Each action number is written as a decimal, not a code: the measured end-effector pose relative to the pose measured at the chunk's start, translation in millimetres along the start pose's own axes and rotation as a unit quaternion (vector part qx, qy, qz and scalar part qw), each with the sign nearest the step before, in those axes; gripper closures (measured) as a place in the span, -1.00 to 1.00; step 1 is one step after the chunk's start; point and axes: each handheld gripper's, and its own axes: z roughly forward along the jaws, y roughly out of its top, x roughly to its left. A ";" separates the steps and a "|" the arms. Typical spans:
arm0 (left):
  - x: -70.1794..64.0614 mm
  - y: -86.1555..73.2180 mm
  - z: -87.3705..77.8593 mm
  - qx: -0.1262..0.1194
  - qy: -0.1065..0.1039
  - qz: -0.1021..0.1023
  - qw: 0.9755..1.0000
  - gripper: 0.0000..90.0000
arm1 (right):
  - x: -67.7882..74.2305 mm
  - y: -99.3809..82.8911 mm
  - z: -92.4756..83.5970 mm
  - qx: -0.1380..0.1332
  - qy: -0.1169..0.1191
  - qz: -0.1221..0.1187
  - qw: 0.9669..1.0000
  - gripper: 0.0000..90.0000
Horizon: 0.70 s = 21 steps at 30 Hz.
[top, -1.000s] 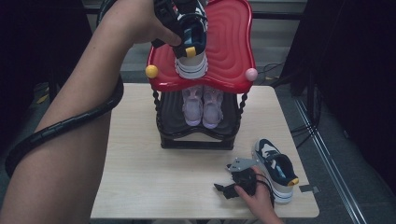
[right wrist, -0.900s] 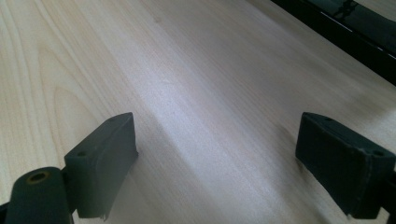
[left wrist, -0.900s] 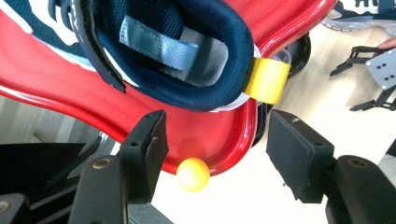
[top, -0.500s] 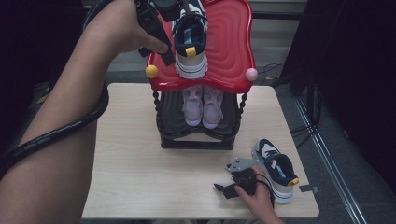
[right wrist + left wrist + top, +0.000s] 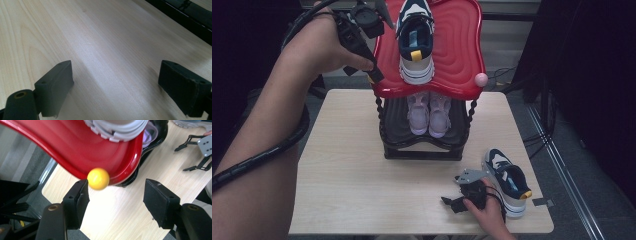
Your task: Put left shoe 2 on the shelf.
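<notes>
Shoe [image 5: 415,42]: on red shelf [image 5: 457,55] top, left half; long axis near-far, heel near, close to front rim.
Left tongs [image 5: 377,76]: open, empty, at shelf's left edge by yellow ball [image 5: 98,178].
Right tongs [image 5: 451,202]: open, empty, on table [image 5: 347,170], second shoe [image 5: 507,180] just right.

Soft overhead light brightens the table [image 5: 352,165]; beyond its edges everything sinks into darkness. The yellow ball [image 5: 98,178] looks slightly blurred.

sneaker [image 5: 117,128] cropped above, pink shoes [image 5: 429,111] half-hidden
</notes>
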 end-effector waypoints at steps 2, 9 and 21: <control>2.0 -4.9 2.6 0.004 -0.005 -0.002 1.000 -0.18 | 0.0 0.0 0.0 0.000 0.000 0.000 1.000 -0.74; 6.6 -21.3 8.1 0.008 -0.012 -0.018 1.000 -0.18 | -0.1 0.0 0.0 0.000 0.000 -0.001 1.000 -0.74; 7.6 -45.7 15.6 0.007 -0.019 -0.028 0.999 -0.18 | 0.0 0.0 0.0 0.000 0.000 0.000 1.000 -0.74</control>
